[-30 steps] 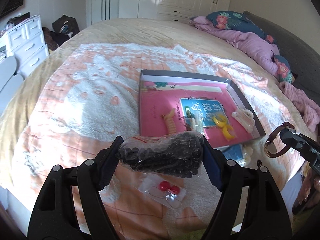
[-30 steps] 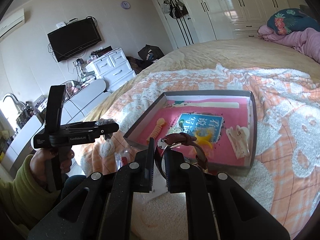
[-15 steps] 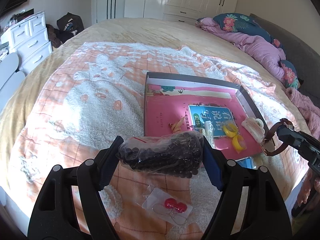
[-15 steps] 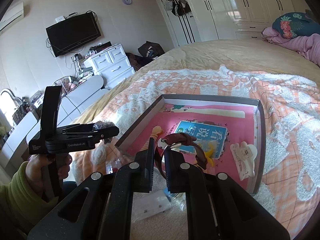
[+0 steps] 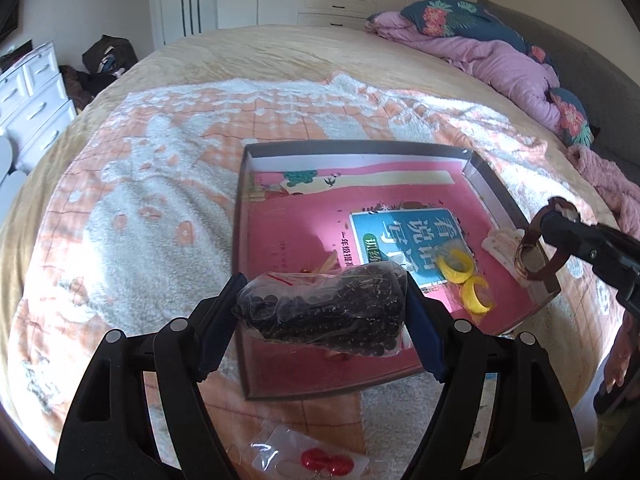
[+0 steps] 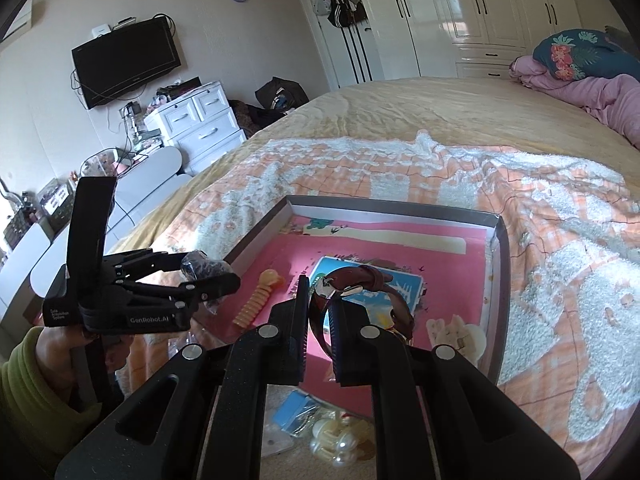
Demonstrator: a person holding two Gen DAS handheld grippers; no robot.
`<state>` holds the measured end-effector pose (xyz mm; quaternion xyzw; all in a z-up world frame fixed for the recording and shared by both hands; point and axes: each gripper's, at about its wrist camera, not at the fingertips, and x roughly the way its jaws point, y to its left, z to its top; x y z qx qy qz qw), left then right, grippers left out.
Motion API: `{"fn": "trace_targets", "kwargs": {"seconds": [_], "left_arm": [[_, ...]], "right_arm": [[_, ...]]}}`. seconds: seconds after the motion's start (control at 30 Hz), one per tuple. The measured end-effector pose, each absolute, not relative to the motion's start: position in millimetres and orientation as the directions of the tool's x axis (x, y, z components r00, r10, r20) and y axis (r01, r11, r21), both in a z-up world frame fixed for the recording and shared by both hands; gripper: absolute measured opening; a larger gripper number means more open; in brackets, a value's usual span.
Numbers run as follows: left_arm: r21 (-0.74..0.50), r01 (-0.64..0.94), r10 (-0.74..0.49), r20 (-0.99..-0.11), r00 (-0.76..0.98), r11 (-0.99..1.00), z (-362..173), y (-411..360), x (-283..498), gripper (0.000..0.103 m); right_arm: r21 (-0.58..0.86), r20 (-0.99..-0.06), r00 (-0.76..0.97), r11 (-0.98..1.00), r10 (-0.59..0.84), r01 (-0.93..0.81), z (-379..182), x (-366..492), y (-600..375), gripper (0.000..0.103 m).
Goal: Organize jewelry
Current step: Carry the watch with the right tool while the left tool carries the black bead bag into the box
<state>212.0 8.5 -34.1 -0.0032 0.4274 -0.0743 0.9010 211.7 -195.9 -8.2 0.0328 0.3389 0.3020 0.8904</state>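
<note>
A shallow grey-rimmed tray with a pink book cover as its floor lies on the orange and white blanket. My left gripper is shut on a clear bag of black beads, which hangs over the tray's near left part. In the right wrist view this left gripper and the bag of black beads hover by the tray's left rim. My right gripper is shut on a brown leather watch above the tray's near edge. The left wrist view shows the right gripper and the watch at the tray's right corner.
The tray holds two yellow rings, a cream hair claw and an orange spiral tie. On the blanket in front lie a bag of red earrings, a blue packet and pearl pieces. A pink quilt lies far right.
Both grippers have moved forward toward the tray with their loads. The bead bag now hangs over the tray's near part, and the red earrings have slid to the bottom edge of the left wrist view.
</note>
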Motion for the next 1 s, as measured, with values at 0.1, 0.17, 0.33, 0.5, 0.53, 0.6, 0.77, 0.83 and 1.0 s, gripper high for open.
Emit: {"fn": "trace_targets", "kwargs": {"seconds": [0.1,0.17,0.33,0.5,0.53,0.6,0.77,0.83,1.0], "left_arm": [[-0.062,0.155,-0.145,-0.78,0.609,0.986,-40.8,2.2,218.0,0.068],[-0.057,0.169,-0.149,-0.784,0.602,0.984,-44.7,-0.4,220.2,0.068],[-0.049,0.184,-0.149,-0.796,0.587,0.982,-52.8,-2.5,223.6,0.068],[-0.045,0.193,-0.149,-0.807,0.572,0.98,-60.1,-3.5,224.1,0.068],[-0.043,0.195,-0.149,-0.808,0.57,0.98,-60.9,-4.0,224.4,0.068],[-0.042,0.198,-0.15,-0.809,0.568,0.979,-62.3,-4.9,225.0,0.068],[-0.046,0.203,-0.155,-0.815,0.559,0.978,-65.9,-5.3,226.0,0.068],[-0.047,0.204,-0.155,-0.817,0.555,0.978,-67.3,-5.8,225.8,0.068],[-0.051,0.204,-0.158,-0.818,0.554,0.978,-68.1,-5.5,226.0,0.069]], "right_arm": [[0.246,-0.6,0.587,0.823,0.544,-0.512,-11.3,218.9,-194.3,0.009],[0.235,-0.611,0.585,0.828,0.533,-0.509,-14.1,224.3,-192.7,0.009],[0.218,-0.639,0.576,0.838,0.51,-0.501,-22.7,236.6,-188.0,0.009],[0.2,-0.67,0.558,0.843,0.489,-0.499,-34.4,246.9,-179.6,0.009],[0.197,-0.676,0.555,0.844,0.485,-0.498,-36.2,248.3,-178.4,0.009],[0.193,-0.686,0.548,0.846,0.479,-0.498,-40.4,251.0,-175.6,0.009],[0.205,-0.69,0.541,0.846,0.481,-0.492,-45.0,257.1,-172.1,0.009],[0.214,-0.69,0.536,0.845,0.485,-0.49,-45.4,258.9,-171.0,0.009],[0.232,-0.69,0.529,0.843,0.494,-0.485,-46.2,258.5,-172.0,0.011]]}}
